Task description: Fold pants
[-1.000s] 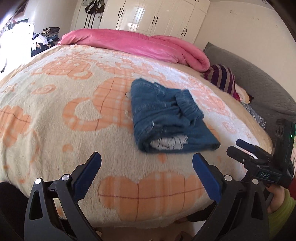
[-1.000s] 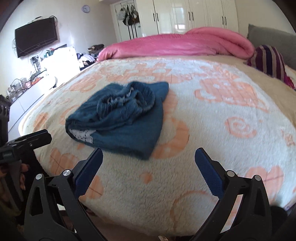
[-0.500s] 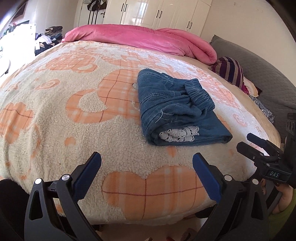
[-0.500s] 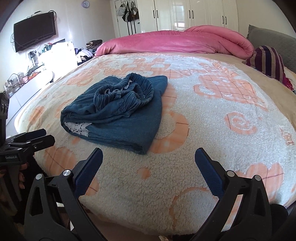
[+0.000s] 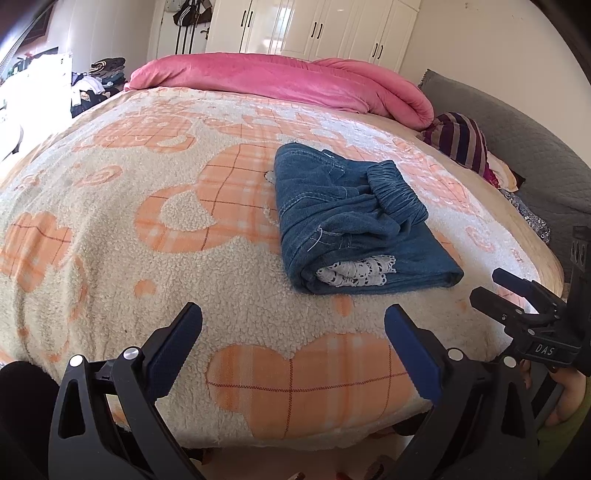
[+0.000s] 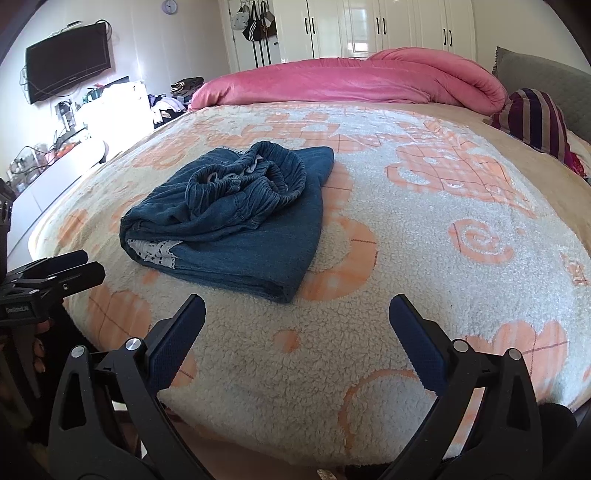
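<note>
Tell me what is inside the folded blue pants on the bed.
At the open end of the folded pants, white lace trim shows between the denim layers. How far the lace reaches inside is covered by the fabric.

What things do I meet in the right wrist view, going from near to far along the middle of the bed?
Right gripper, open → fleece blanket → folded blue pants → pink quilt → white wardrobe.

Folded pants (image 5: 351,221) on blanketed bed (image 5: 147,258)
</note>
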A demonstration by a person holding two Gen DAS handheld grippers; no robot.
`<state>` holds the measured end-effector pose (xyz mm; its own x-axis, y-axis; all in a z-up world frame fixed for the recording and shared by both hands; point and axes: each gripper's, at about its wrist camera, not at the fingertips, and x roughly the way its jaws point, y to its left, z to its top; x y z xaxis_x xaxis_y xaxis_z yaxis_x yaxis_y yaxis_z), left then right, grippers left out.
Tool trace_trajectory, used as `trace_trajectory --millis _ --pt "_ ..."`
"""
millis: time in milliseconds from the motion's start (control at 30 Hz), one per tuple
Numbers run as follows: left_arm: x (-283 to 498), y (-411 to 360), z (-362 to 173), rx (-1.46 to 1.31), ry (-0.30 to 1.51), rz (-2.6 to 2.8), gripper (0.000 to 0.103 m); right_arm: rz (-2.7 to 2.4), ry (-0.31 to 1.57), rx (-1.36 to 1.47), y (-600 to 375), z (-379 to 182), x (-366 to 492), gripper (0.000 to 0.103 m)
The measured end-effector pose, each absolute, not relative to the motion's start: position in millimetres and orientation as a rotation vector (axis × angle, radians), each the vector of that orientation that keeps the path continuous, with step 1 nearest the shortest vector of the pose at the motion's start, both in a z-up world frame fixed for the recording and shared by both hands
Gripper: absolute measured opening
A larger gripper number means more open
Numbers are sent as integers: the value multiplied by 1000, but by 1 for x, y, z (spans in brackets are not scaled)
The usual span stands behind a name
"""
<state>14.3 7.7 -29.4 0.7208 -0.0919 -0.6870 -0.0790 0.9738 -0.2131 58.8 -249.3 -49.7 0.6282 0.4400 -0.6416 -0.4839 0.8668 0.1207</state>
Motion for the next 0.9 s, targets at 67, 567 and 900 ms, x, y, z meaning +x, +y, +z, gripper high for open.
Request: trace_trajectory --millis 67,567,900 --pt "14 8 -29 -233 767 -6 99 529 719 -67 -249 -50 59 94" --pt "13 8 -27 -231 766 3 99 521 727 -71 -249 -52 59 94" --pt "12 9 -25 -235 761 12 99 519 728 -73 -250 -52 59 94"
